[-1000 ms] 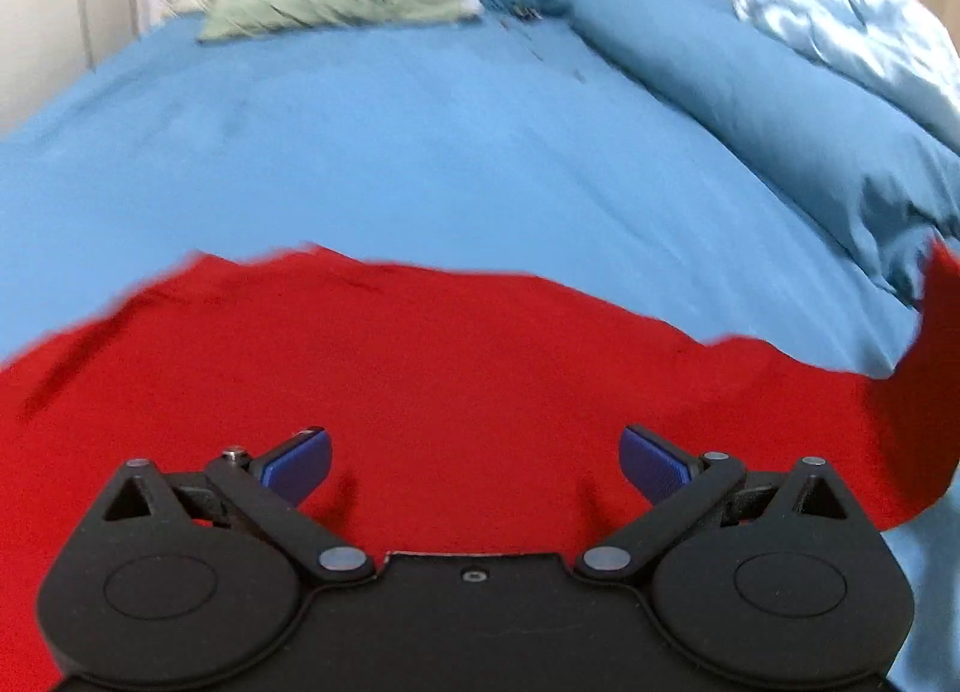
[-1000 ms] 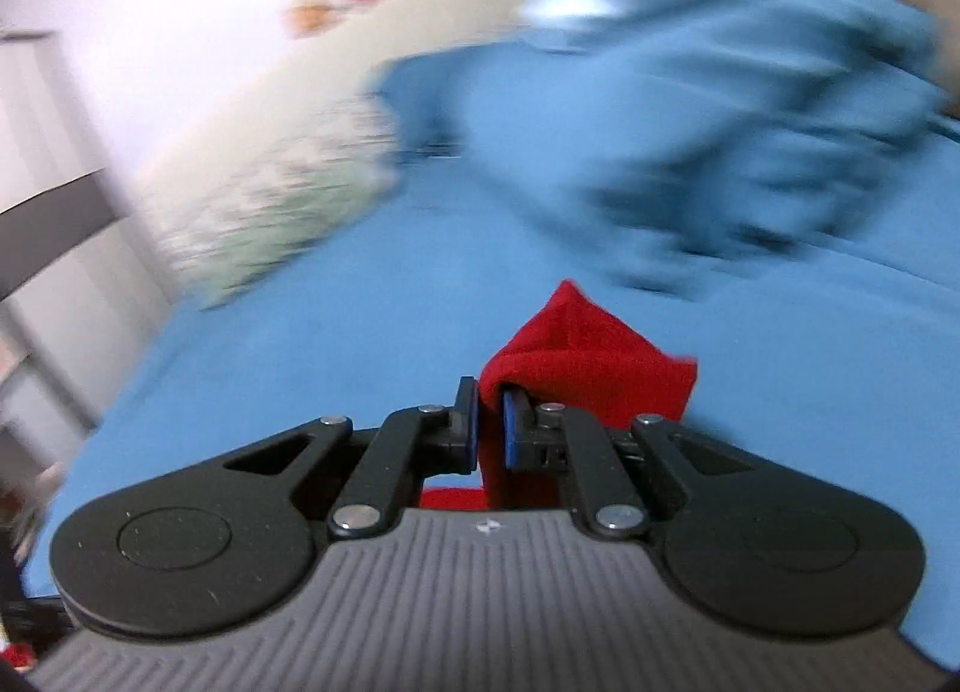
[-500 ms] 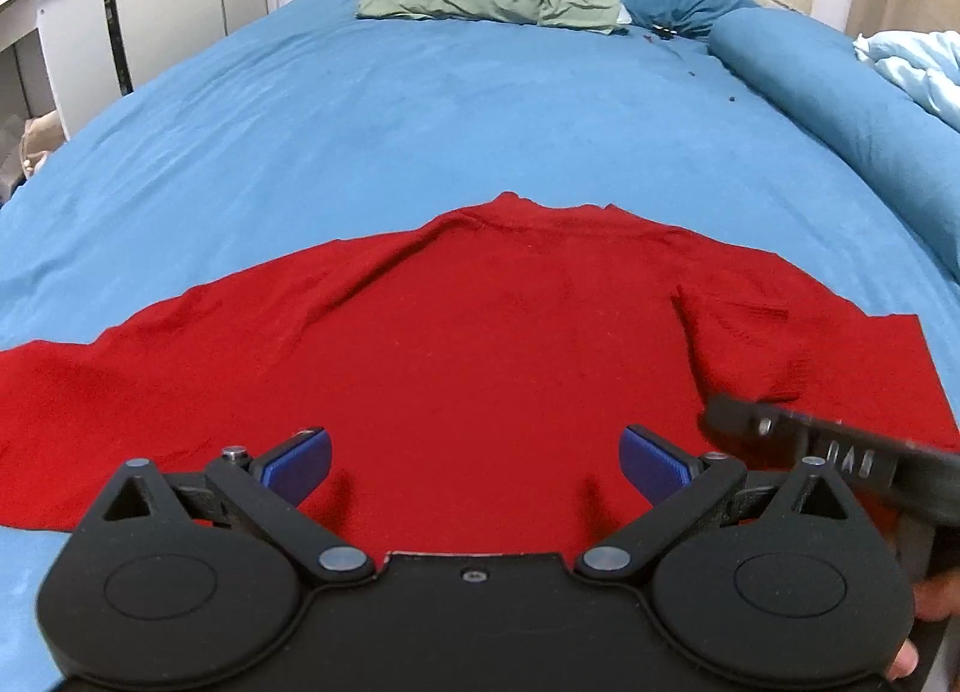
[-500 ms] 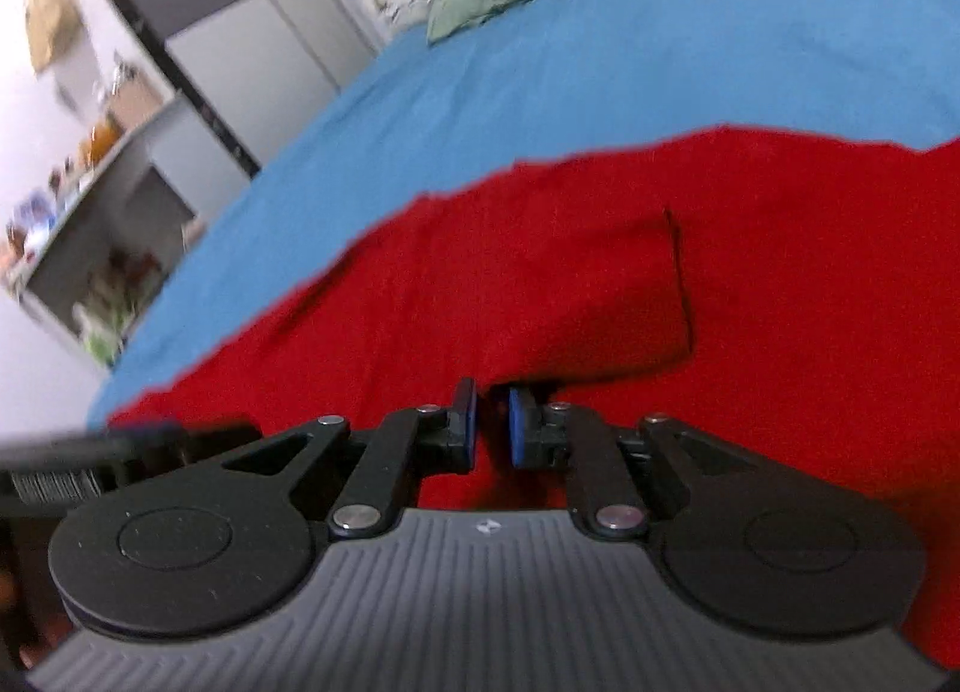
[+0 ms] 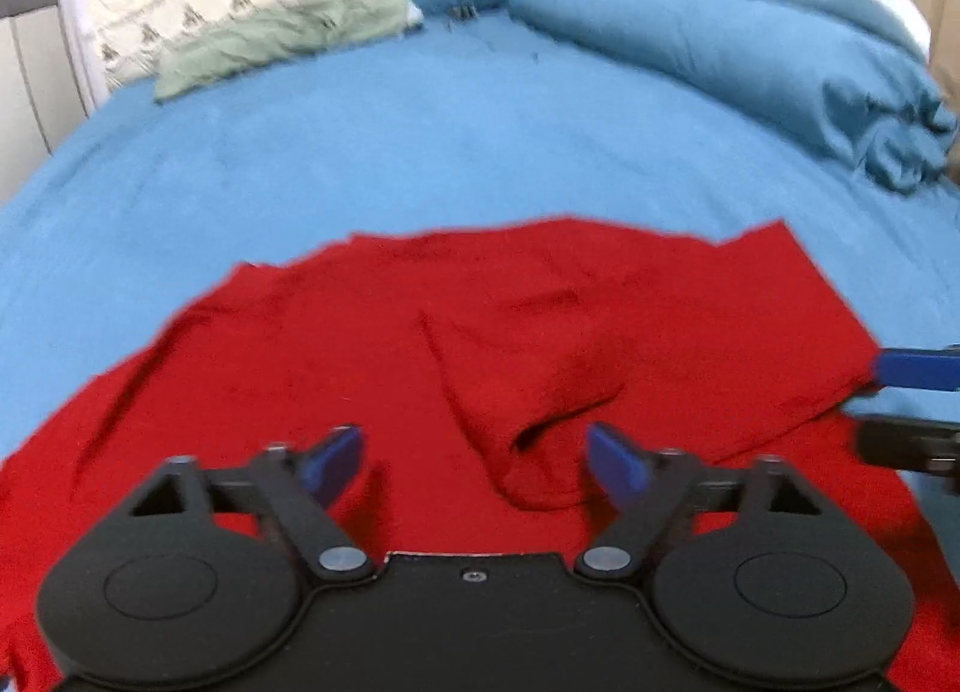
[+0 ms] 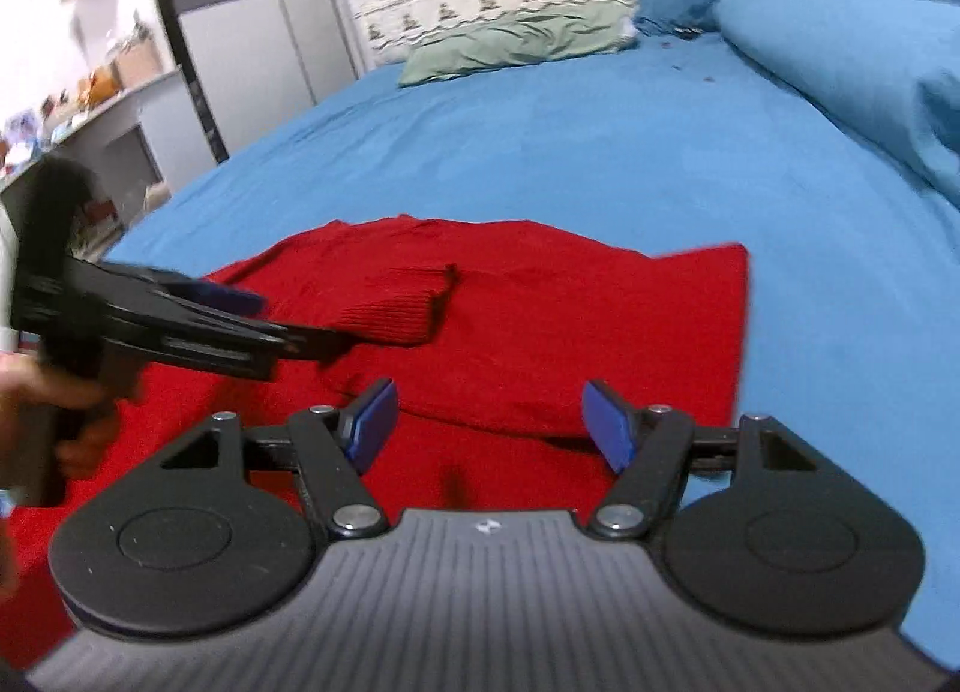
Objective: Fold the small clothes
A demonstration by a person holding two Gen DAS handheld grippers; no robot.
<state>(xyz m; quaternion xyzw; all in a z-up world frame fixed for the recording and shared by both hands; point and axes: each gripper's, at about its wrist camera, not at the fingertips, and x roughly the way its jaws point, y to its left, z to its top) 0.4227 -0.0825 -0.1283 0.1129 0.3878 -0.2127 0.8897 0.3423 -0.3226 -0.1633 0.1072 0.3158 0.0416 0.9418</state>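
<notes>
One red knit sweater (image 5: 372,344) lay flat on the blue bedsheet (image 5: 420,140), one sleeve (image 6: 396,308) folded inward across its body, ribbed cuff visible. Two grippers: left gripper (image 5: 474,461) had its jaws just narrowing, nothing between; right gripper (image 6: 489,422) had jaws just opening, empty. One green pillow (image 6: 516,41) at the headboard.

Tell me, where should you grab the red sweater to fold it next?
Probably the ribbed sleeve cuff lying folded across the red sweater. It sits raised and loose on the flat body, so fingers can slip round it from the near side. The left gripper is already beside it, jaws open.
</notes>
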